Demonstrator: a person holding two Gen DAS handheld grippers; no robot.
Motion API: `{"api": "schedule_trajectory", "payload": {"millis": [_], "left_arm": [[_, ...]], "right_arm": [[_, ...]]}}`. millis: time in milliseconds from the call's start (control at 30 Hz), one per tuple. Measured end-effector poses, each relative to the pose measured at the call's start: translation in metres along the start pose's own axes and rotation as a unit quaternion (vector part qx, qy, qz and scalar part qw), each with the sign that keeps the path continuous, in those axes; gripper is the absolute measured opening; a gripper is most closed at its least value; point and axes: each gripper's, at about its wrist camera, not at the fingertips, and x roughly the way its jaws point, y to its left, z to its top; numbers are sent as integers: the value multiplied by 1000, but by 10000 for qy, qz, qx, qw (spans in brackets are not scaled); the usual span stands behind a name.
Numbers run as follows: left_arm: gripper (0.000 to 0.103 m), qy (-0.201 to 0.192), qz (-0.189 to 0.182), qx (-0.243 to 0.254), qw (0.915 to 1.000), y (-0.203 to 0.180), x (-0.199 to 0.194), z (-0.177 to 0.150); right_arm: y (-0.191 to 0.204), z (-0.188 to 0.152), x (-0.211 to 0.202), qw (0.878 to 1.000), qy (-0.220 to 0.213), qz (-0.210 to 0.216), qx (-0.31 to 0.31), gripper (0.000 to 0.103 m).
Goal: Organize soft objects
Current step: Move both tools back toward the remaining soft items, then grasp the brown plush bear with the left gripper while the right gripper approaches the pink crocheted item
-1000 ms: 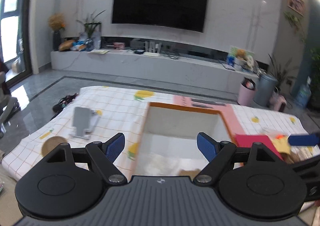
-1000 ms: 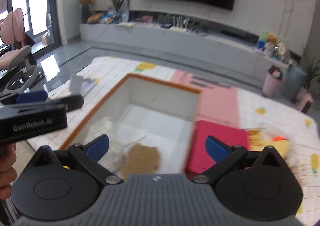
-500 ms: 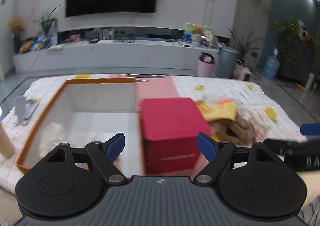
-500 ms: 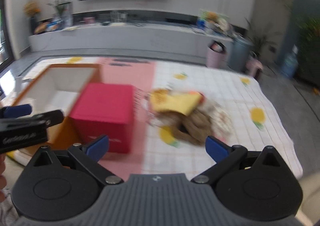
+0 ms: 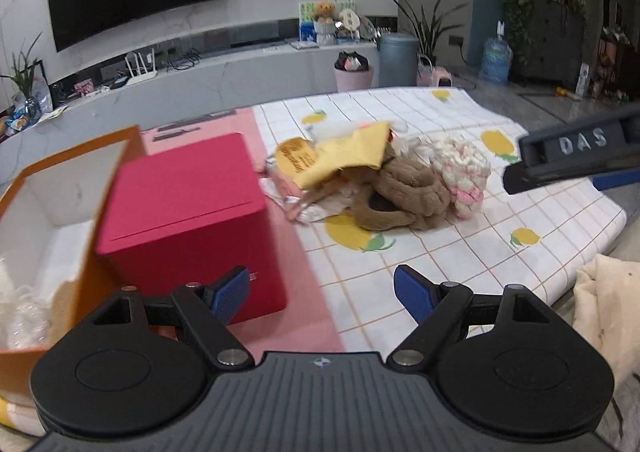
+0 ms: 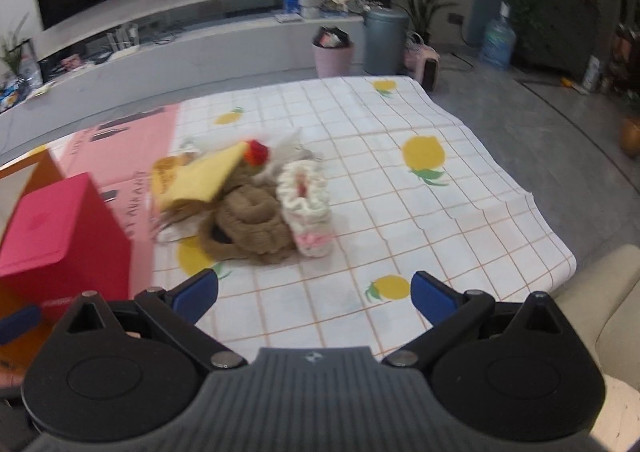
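A heap of soft things lies on the lemon-print cloth: a brown plush piece (image 5: 400, 192) (image 6: 248, 224), a white-and-pink knitted piece (image 5: 460, 172) (image 6: 306, 198) and a yellow cloth (image 5: 348, 156) (image 6: 204, 176) over crinkly wrappers. An orange-rimmed box (image 5: 68, 180) at the left holds pale soft items. My left gripper (image 5: 322, 292) is open and empty, short of the heap. My right gripper (image 6: 314, 294) is open too, near the table's front edge facing the heap; its side shows in the left wrist view (image 5: 576, 148).
A red cube box (image 5: 184, 220) (image 6: 60, 236) stands against the orange box, left of the heap. A pink sheet (image 6: 128, 144) lies behind it. A beige cushion (image 5: 608, 292) sits off the table's right corner. Bins (image 6: 332, 56) stand on the floor beyond.
Both views have swung right, from looking into the orange box to facing the heap of soft things. Both grippers stay open and empty.
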Motion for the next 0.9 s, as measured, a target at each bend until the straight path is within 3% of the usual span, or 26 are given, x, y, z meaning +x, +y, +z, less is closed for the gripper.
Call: {"api": "schedule_trajectory", "payload": {"millis": [233,400,600,700,767,800,867,900], "left_arm": [[96,50,79,101,9999,-22,35,12],[96,59,61,-78,9999,-31,60,30],[96,-148,-60,109,9998,-52,72,37],[96,-87,-110,-159,9998,-54,81,39],[96,-31,-208,-388,9990,-53,88,41],[96,7,-282,-480,9985,-53,91,42],[96,101,-396,-636,9971,-53,97,44],[96,104,-429,-718,9964,-53,99,45]], "right_arm": [[-1,30,52,9988,248,-292,-292,100],[-17,46,102,9978,506,-46,415,99],[-42,48,121,9938,518,8,986,84],[-54,45,122,9910,598,171,1185,61],[-61,43,124,9901,672,110,1230,40],[-65,41,124,9890,691,134,1300,36],[-70,38,124,9867,794,231,1396,17],[-72,38,124,9857,850,292,1424,14]]}}
